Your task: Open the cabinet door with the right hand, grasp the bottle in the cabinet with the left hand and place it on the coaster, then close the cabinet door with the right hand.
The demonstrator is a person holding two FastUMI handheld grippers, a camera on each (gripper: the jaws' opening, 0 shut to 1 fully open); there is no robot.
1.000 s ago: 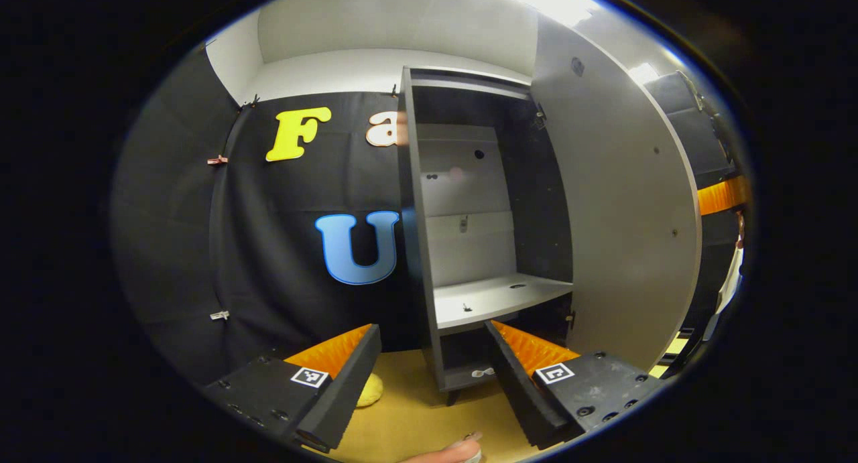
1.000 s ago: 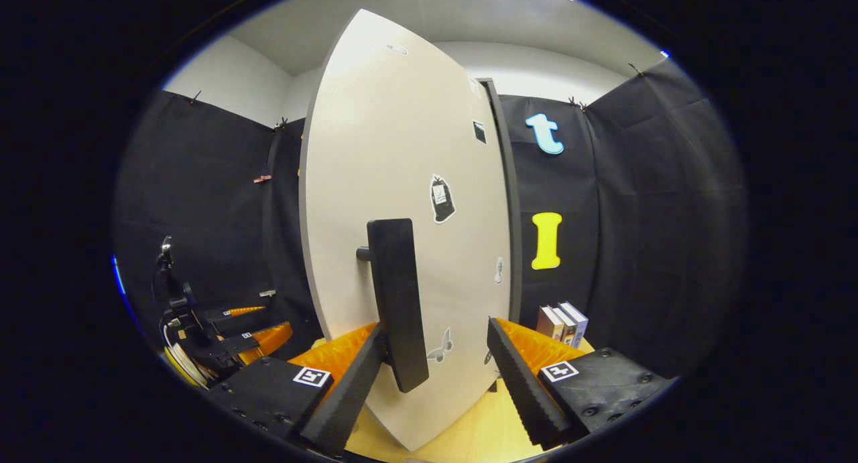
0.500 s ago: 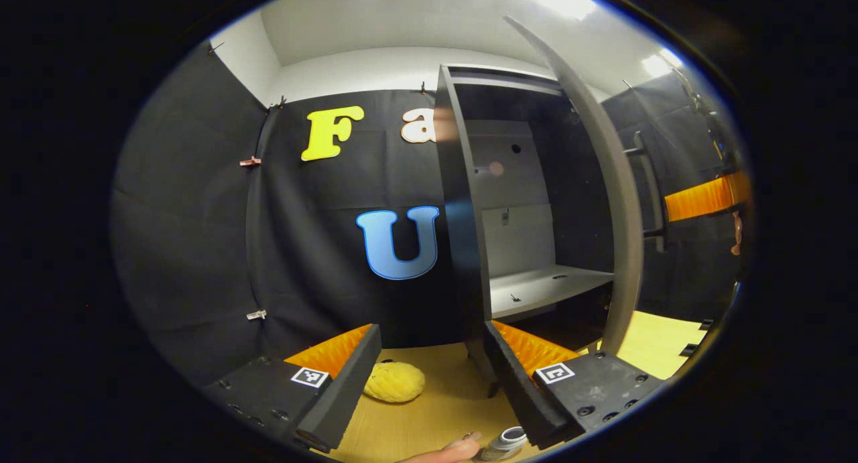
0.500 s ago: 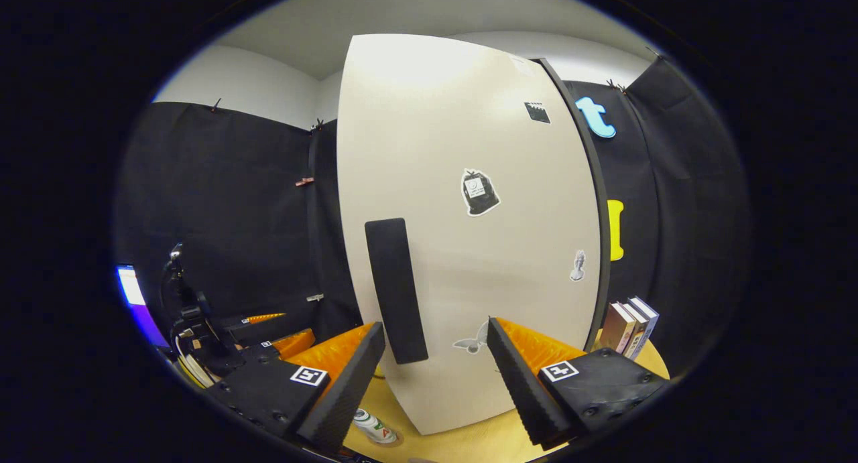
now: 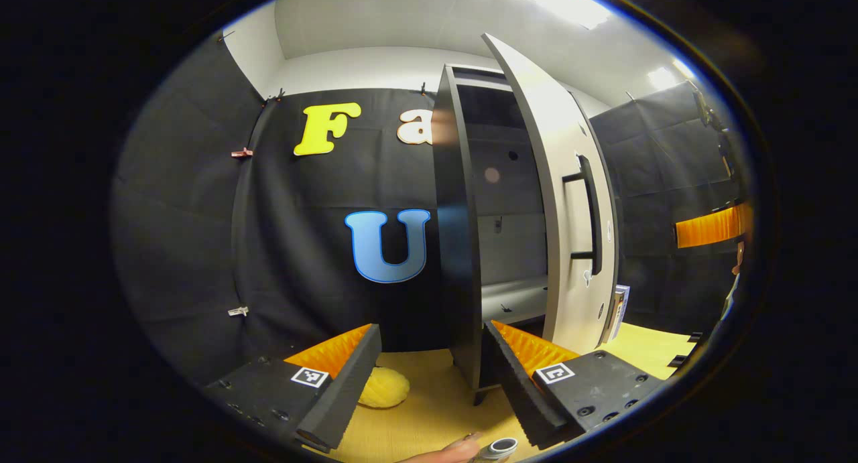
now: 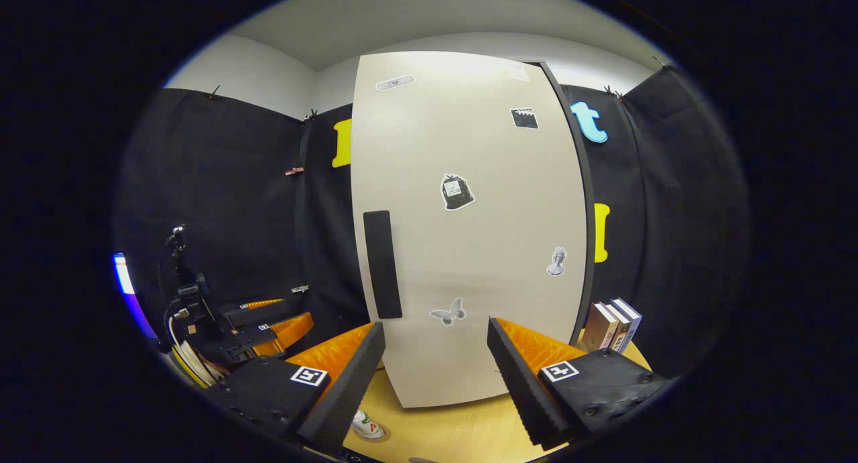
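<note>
Bottle (image 6: 365,424): on coaster (image 6: 377,436) on surface (image 6: 456,429), cut off behind left finger of right tool (image 6: 436,372); cap alone at lower rim in left gripper view.
Cabinet (image 5: 462,248) interior: mostly hidden by door (image 5: 570,202), narrowly ajar.
Handle (image 6: 382,265): clear of both fingers.
Left tool (image 5: 432,376): wide, empty, level, fingertip beneath.
Right tool: wide, empty, facing door front.
Books (image 6: 613,325): right of cabinet.

Walls: black cloth (image 6: 221,202), white above | Ceiling: light panel (image 5: 549,1) lit | Tabletop (image 6: 456,429): pale wood | Books (image 6: 613,323) stood upright
</note>
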